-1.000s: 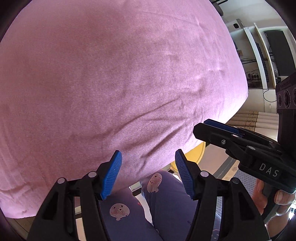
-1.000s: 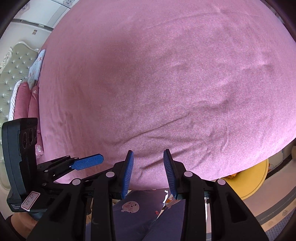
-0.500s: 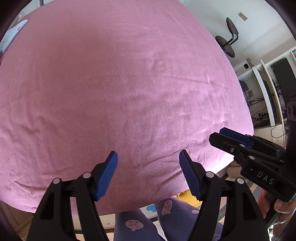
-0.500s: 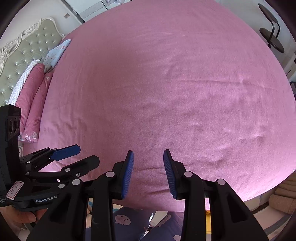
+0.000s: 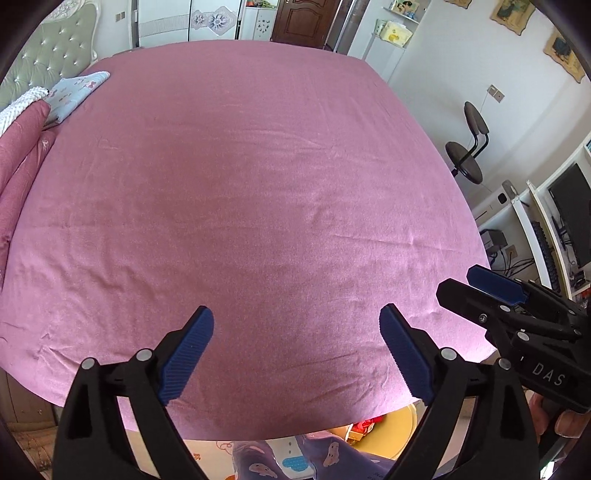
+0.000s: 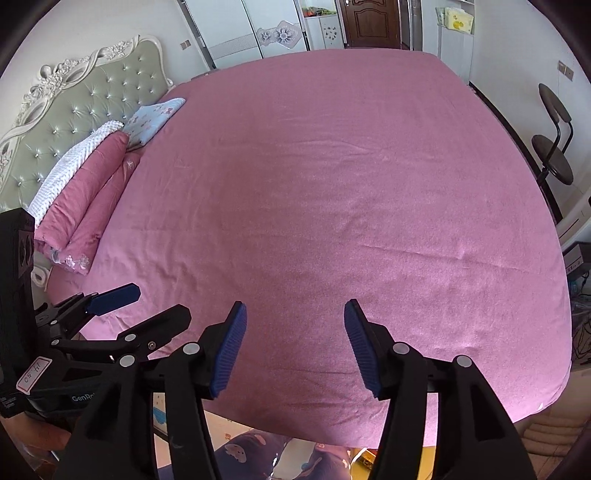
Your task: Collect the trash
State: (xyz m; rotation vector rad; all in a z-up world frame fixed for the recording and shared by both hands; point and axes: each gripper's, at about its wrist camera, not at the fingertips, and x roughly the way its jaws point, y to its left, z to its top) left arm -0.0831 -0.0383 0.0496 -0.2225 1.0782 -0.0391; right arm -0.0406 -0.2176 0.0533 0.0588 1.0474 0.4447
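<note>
Both grippers above the pink bed (image 5: 258, 184).
I see left gripper (image 5: 297, 349) and right gripper (image 6: 295, 347) jaws just spreading, released, nothing between them.

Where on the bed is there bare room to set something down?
Nearly the whole pink sheet is bare, from the near edge to the far end. Only the headboard side is crowded: folded pink quilt, white blanket and blue pillow.

Matt pink cloth, faintly creased, over the bed (image 5: 258, 184). Tufted, glossy headboard (image 6: 92, 99). Ribbed blue pads (image 5: 186, 360) on matt black plastic claws. Dark polished wood on the door (image 6: 369, 22).
</note>
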